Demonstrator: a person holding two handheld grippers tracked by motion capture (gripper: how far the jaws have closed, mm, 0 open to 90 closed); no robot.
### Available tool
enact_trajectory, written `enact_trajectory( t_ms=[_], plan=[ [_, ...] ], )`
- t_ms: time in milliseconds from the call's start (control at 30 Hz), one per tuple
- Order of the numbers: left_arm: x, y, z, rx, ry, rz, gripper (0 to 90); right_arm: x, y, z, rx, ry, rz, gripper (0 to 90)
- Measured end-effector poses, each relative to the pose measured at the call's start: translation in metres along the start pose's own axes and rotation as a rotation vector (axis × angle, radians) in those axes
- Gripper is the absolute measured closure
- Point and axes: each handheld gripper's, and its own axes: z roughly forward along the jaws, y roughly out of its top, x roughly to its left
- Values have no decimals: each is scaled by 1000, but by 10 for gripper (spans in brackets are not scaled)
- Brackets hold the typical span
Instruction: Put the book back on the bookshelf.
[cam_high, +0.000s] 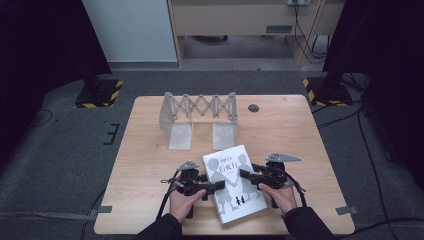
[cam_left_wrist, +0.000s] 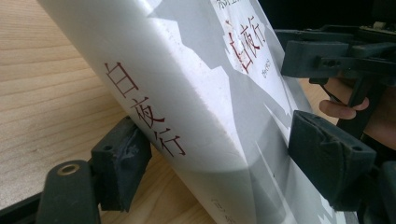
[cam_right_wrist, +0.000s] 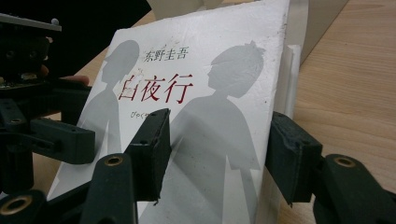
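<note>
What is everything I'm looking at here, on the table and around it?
book: one, white with grey figures and red title, near table edge, between both claws
folding rack: one, grey, upright at the far side of the table
table: one, light wood
stand bases: two, black with yellow stripes, on the floor beyond the table
left claw: one, black, one jaw on the cover, one under the spine
right claw: one, black, jaws over the book's right edge
hands: two, dark sleeves
</note>
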Motion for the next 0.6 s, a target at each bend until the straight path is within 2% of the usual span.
enact_trajectory(
  t_ms=[67,233,600],
  plan=[
    [0,0,1,-2,-10,-10,213,0,0,-1,-3,8,1,443],
    [0,1,2,-5,-4,-9,212,0,0,-1,-9,6,-2,443],
    [4,3,6,-3,-25,-1,205,-1,0,-1,-11,-3,-3,444]
  ],
)
